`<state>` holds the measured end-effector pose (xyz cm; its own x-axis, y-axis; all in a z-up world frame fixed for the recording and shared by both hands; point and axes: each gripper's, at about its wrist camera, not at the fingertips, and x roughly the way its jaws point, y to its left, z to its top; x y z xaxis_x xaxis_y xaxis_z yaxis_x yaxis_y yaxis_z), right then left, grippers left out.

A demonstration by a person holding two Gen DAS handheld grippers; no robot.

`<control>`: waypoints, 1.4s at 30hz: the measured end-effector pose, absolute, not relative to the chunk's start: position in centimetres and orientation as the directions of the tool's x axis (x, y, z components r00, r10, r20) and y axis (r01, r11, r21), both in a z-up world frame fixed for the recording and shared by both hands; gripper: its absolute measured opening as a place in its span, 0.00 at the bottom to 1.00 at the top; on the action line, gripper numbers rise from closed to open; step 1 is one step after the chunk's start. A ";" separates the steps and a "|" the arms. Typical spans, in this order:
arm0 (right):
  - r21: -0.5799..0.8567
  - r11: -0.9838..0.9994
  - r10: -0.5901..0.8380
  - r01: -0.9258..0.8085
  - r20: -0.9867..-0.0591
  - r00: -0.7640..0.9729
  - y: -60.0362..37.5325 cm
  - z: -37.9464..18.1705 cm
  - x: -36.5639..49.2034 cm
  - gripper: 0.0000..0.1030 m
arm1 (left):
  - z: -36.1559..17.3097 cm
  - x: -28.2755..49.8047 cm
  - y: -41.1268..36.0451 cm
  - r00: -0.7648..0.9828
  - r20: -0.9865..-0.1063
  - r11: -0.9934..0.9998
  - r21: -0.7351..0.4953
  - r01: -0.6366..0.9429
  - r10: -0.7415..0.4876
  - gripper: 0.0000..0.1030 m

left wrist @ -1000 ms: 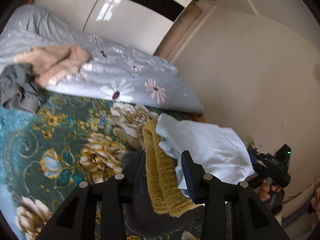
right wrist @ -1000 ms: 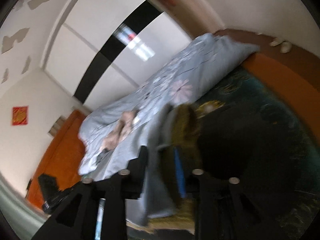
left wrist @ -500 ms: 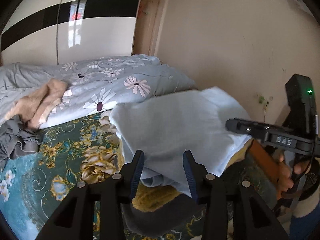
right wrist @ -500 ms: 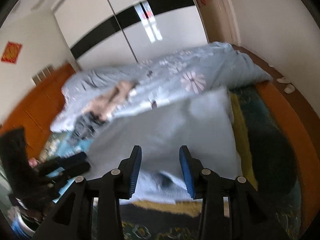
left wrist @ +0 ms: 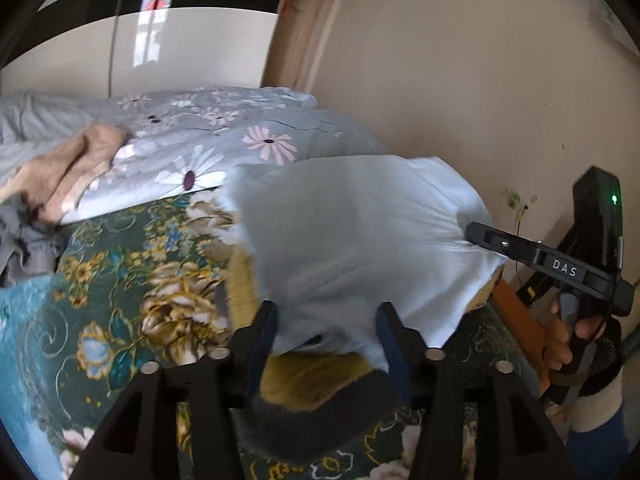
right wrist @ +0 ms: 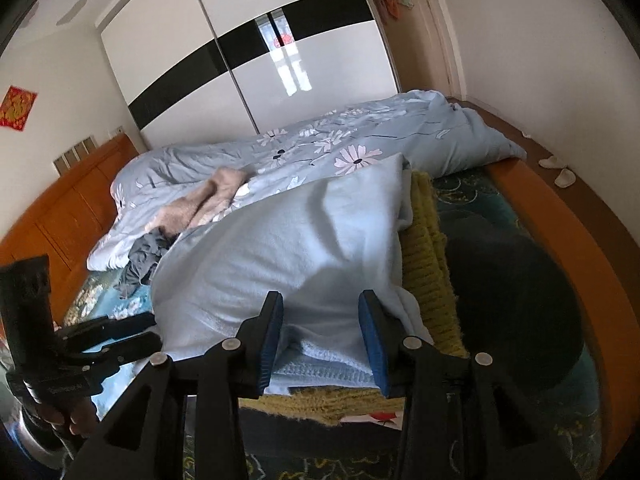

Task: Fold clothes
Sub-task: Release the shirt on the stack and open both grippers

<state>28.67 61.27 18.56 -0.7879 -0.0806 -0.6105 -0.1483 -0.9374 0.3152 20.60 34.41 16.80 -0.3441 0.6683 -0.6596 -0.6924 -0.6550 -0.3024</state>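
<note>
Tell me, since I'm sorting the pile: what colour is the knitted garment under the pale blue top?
Mustard yellow knitted garment, clearest in the right wrist view.

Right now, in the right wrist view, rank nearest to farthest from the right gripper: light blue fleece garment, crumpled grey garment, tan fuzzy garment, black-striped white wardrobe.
1. Light blue fleece garment, at the right gripper, between its fingers.
2. Crumpled grey garment, left, on the bed.
3. Tan fuzzy garment, behind it, on the duvet.
4. Black-striped white wardrobe, back wall.
</note>
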 end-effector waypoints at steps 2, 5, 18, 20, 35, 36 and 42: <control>0.308 -0.935 -0.053 -0.177 -0.613 -0.788 61.0 19.0 29.0 0.39 | 16.2 20.1 32.5 -0.352 -0.650 -0.671 -0.337 -0.661 0.673 0.59; 0.317 -0.923 -0.017 -0.218 -0.600 -0.800 60.7 19.7 30.1 0.43 | 15.0 19.8 29.9 -0.364 -0.646 -0.695 -0.376 -0.613 0.671 0.59; 0.236 -0.924 0.127 -0.302 -0.555 -0.822 56.6 19.7 34.4 0.52 | 10.4 22.4 26.3 -0.370 -0.620 -0.684 -0.399 -0.610 0.692 0.73; 0.213 -0.926 0.137 -0.310 -0.576 -0.806 55.9 18.9 34.0 0.58 | 10.3 22.9 26.5 -0.384 -0.610 -0.680 -0.375 -0.630 0.693 0.81; 0.160 -0.927 0.136 -0.339 -0.700 -0.702 52.4 14.6 29.4 0.87 | 10.7 23.5 26.9 -0.388 -0.520 -0.612 -0.376 -0.696 0.761 1.00; 0.155 -0.928 0.138 -0.339 -0.701 -0.700 52.2 14.5 29.2 0.89 | 10.7 23.5 27.0 -0.385 -0.517 -0.608 -0.379 -0.698 0.764 1.00; 0.129 -0.926 0.163 -0.355 -0.711 -0.684 51.6 14.1 28.5 0.94 | 9.6 22.6 27.5 -0.356 -0.535 -0.609 -0.425 -0.670 0.766 1.00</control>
